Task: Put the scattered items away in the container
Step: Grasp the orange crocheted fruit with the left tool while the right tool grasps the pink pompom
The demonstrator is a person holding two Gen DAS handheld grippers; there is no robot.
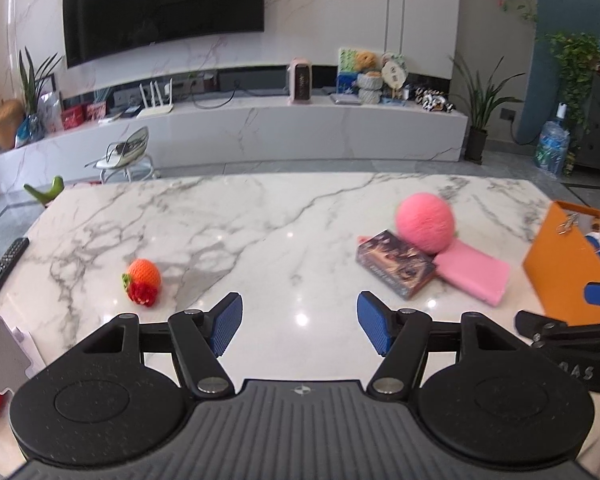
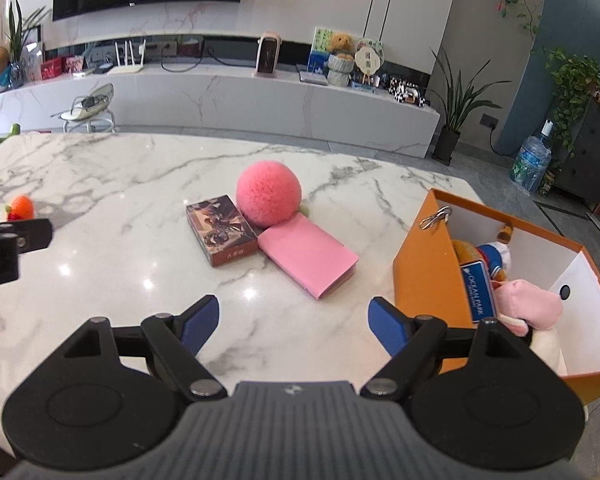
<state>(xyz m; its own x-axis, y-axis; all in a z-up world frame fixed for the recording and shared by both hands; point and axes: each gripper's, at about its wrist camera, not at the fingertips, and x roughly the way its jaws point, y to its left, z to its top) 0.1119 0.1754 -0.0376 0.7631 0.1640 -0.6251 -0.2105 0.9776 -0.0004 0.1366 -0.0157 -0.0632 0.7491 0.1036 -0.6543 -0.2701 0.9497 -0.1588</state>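
Pink ball [image 2: 269, 194] on marble table [image 2: 100, 184], touching card box [image 2: 220, 230] & pink pad [image 2: 308, 256]; orange box [image 2: 432, 272] at right. Your left gripper [image 1: 300, 322] & right gripper [image 2: 294, 326]: both wide, empty.

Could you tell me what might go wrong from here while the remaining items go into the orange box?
The pink fluffy ball leans against the card box and pink pack, so lifting either may send it rolling. The orange box is already crowded with plush toys, so additions might spill. Both tongs, left and right, hang open and close together; they could collide.
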